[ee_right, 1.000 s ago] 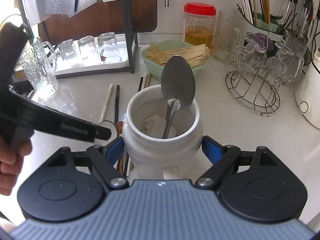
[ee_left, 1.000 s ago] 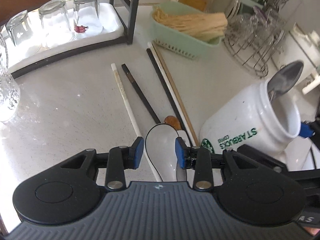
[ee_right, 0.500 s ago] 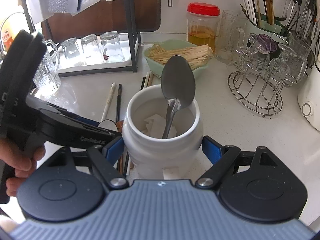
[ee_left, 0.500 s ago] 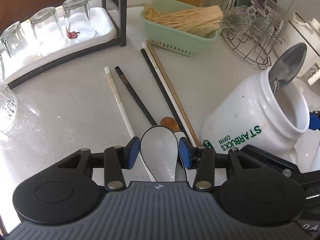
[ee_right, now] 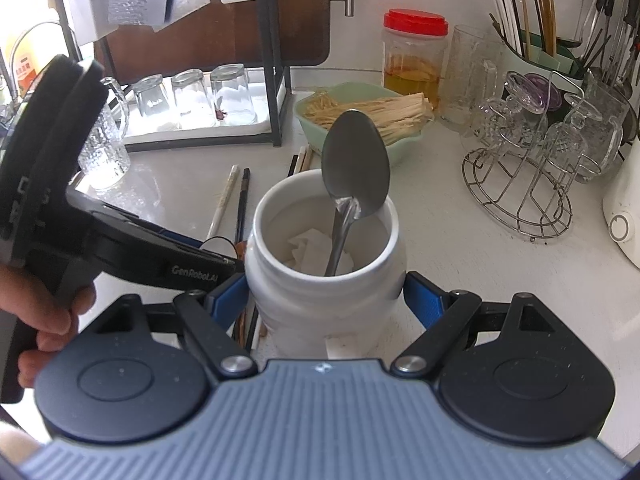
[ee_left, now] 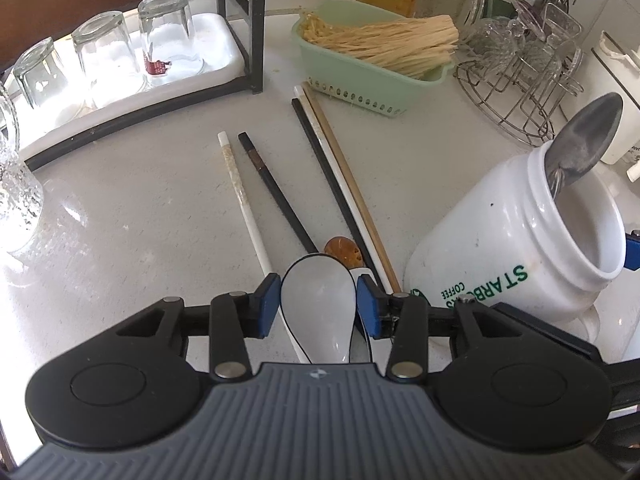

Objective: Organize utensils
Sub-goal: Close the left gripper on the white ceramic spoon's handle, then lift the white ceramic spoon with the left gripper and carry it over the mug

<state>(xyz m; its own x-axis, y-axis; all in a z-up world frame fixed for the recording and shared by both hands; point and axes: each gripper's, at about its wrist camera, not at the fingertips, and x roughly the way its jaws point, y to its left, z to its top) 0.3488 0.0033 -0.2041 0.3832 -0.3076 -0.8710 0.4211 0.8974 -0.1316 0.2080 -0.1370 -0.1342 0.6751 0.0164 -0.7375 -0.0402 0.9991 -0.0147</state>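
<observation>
On the pale speckled bench, the left gripper clasps a white ceramic spoon at the near end of five loose chopsticks. The right gripper clamps a white Starbucks jar holding a metal spoon. Farther back stand a green basket and upturned glasses.

White spoon now between closed-in jaws

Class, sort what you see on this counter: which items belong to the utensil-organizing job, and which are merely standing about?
Job:
white ceramic spoon
Starbucks jar
metal spoon
loose chopsticks
small brown spoon

Standing about:
upturned glasses
green basket
wire glass rack
red-lidded jar
</observation>
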